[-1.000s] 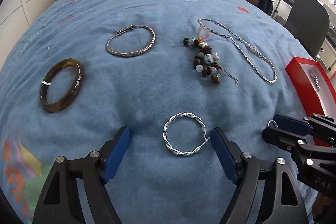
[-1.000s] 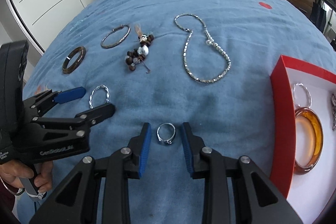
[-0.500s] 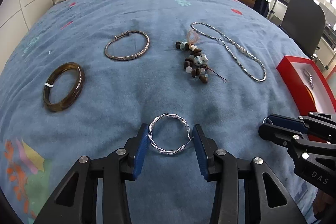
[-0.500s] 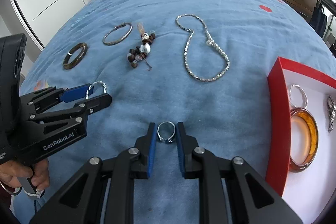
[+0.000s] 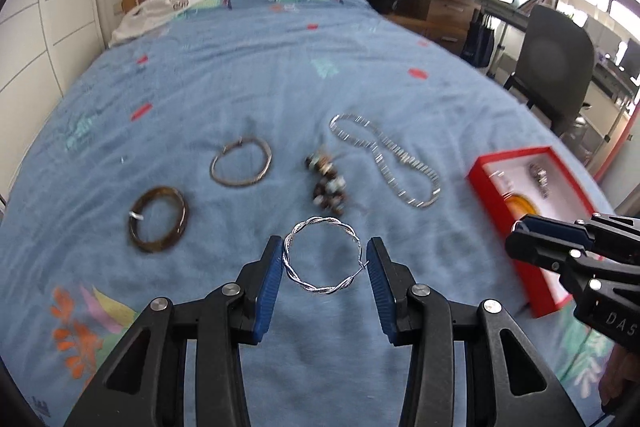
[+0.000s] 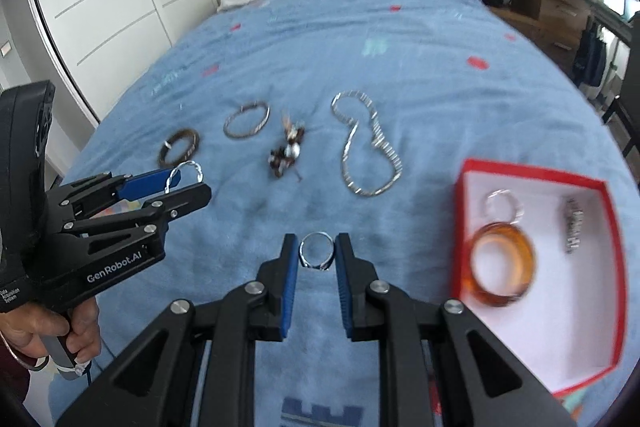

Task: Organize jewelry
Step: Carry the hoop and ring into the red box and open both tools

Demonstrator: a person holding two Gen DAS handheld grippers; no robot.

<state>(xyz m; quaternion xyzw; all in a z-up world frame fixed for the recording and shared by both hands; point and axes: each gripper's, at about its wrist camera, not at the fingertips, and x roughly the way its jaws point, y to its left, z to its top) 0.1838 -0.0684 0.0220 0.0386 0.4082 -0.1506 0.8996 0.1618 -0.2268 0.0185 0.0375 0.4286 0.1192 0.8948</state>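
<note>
Left wrist view: your left claw [image 5: 325,259] clamped on twisted silver bangle [image 5: 322,254], held above bed [image 5: 248,75].
Right wrist view: your right claw [image 6: 317,254] clamped on ring [image 6: 316,250], above bed, left of red box [image 6: 462,227].
Box: amber bangle [image 6: 503,263] inside.

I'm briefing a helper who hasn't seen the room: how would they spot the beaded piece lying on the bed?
Start at the blue bedspread and find the row of jewelry across its middle. The beaded piece lies between the thin silver bangle to its left and the long silver chain necklace to its right. It is the only bunched cluster of brown and pale beads; its neighbours are plain open loops.
</note>
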